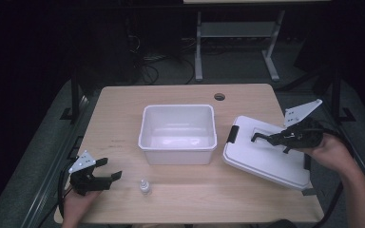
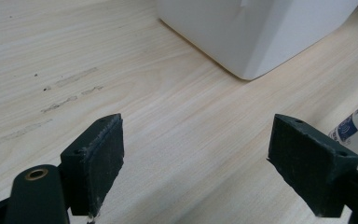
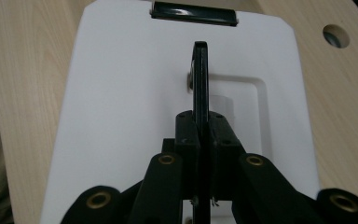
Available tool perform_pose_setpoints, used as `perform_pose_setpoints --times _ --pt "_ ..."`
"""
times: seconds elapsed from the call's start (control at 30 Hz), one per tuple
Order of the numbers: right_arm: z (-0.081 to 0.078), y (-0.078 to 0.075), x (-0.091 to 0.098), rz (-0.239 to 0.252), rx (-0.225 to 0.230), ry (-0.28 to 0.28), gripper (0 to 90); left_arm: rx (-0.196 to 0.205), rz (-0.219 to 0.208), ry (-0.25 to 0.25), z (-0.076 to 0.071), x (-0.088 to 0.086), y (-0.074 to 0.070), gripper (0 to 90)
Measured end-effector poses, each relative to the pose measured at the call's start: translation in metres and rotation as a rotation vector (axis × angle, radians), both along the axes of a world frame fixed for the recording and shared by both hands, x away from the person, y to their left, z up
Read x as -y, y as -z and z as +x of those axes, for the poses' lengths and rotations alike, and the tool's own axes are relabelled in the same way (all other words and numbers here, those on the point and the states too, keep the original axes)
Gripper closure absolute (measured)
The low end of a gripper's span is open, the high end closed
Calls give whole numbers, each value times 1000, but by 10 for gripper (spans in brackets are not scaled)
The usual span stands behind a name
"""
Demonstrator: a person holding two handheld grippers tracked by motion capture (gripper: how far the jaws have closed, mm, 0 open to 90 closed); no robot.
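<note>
Item 1. Left gripper (image 1: pixel 105 172), black, two-jawed, in the person's hand at the table's near left corner; jaws spread wide, nothing between them, bare wood beneath in the left gripper view.

Item 2. Small clear plastic bottle with a white cap (image 1: pixel 144 187), upright close to the near edge of the light wooden table (image 1: pixel 123 123), just right of the left gripper and in front of the tub.

Item 3. White rectangular plastic tub (image 1: pixel 177 129), open and empty, at the table's centre.

Item 4. White flat plastic lid with black end clips (image 1: pixel 247 152), resting toward the right edge, its far end apparently tilted up, apart from the tub.

Item 5. Black carry handle (image 3: pixel 200 74), hinged in the lid's central recess, standing upright.

Item 6. Right gripper (image 1: pixel 266 138), black, over the lid at the right edge; jaws pressed together, pinching the black carry handle edge-on.

Hazard, as judged: the handle is thin and pivots, so a lifted lid may swing or slip from the pads. A swinging lid could strike the tub's rim and shove it toward the bottle, tipping that over.
</note>
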State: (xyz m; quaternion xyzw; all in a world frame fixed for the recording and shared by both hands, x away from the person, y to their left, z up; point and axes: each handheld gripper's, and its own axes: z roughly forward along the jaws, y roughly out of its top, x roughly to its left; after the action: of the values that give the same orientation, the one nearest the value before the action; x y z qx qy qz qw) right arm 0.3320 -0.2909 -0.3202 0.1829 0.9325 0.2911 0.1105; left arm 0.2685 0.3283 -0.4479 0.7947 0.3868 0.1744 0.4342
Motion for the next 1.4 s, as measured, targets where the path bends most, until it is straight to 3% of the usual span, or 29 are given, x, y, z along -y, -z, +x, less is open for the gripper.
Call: perform_pose_setpoints --times 0.33,0.97,1.27,1.4 --pt "4 43 -4 6 -52 16 839 0 -3 -8 0 -1 0 178" --pt "10 89 -15 30 -89 58 834 -3 1 -1 0 1 1 179" --pt "1 89 -13 72 -73 66 795 -6 2 7 -1 3 1 179" --pt "-5 91 -14 80 -74 74 710 -6 -3 9 -1 3 1 179"
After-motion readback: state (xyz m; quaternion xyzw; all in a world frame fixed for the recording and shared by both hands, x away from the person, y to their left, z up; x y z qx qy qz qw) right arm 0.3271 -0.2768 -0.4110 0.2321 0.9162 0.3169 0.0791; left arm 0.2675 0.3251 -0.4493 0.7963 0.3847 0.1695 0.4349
